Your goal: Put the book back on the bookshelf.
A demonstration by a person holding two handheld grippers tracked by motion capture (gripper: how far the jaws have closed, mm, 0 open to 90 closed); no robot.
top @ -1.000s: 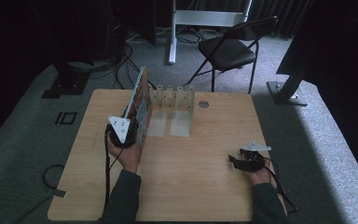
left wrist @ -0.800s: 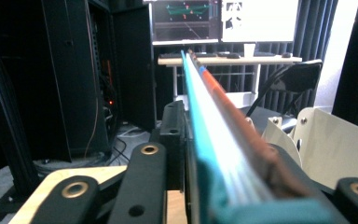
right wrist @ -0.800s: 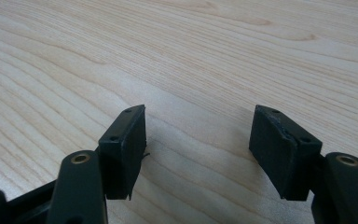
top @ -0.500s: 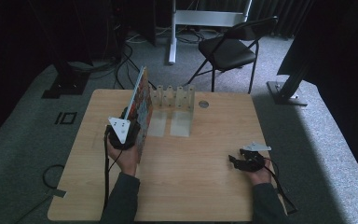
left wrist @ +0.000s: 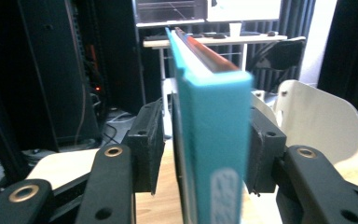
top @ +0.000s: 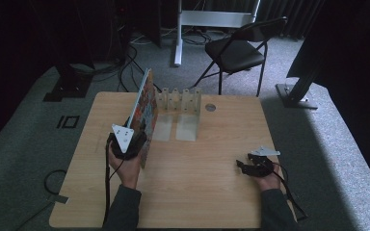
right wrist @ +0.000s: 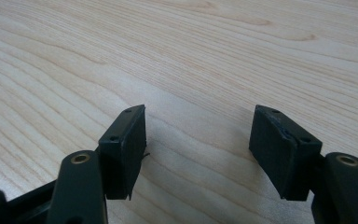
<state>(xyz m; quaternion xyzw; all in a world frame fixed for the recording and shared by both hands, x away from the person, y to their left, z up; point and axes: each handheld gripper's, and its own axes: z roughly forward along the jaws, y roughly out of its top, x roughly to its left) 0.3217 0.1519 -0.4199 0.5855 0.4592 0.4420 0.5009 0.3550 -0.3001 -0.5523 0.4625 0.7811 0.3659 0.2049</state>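
Book (left wrist: 212, 140) between left claw's (left wrist: 200, 149) jaws

1. The high view looks from above the person's side, forward and down, far enough back to take in the whole light wooden table (top: 188, 192), the grey carpet around it and a black folding chair (top: 236, 50) beyond.
2. The left gripper view sits low, just behind its own black jaws, and faces level across the table toward the dark room; a teal-edged flat book (left wrist: 212, 140) stands very near the lens, blurred.
3. The right gripper view is very close to the tabletop (right wrist: 214, 51), tilted down along its jaws onto bare wood grain.
4. The high view and the left gripper view share the book (top: 142, 113) and the white slotted plastic rack (top: 180, 103), (left wrist: 317, 121); all three share the table.
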